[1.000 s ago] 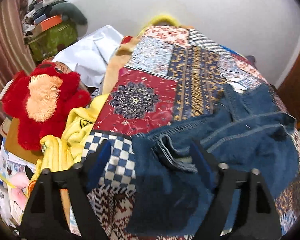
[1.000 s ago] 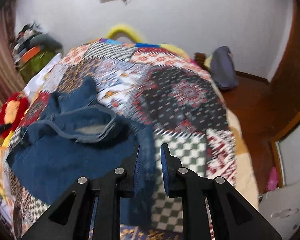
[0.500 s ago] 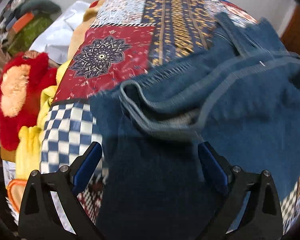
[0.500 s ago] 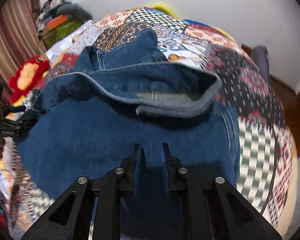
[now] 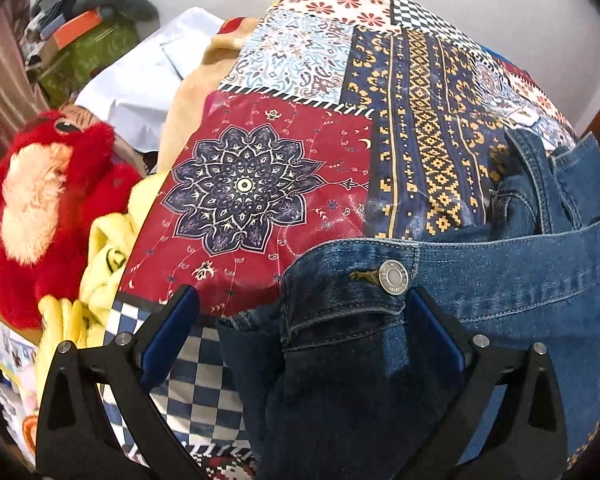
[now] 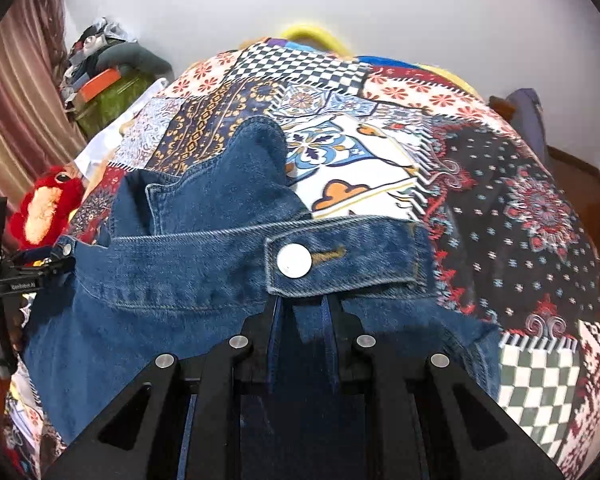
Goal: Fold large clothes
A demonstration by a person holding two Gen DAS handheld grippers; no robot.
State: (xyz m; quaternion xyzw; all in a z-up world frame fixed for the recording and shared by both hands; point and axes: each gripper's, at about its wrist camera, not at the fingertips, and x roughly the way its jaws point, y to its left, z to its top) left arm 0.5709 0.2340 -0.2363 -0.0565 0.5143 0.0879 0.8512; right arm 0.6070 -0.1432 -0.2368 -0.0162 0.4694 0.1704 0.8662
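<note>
Blue denim jacket with silver buttons, multicoloured patchwork bedspread, red plush toy, striped maroon curtain

One denim garment lies on one patchwork bedspread. Two metal buttons show on the denim, one in each wrist view: one near the left end of the band, one on the tab in the right view. Two grippers are in view, the left gripper and the right gripper, each with two fingers. There is one red plush toy, one yellow cloth, one white sheet, one green box and one striped curtain.
</note>
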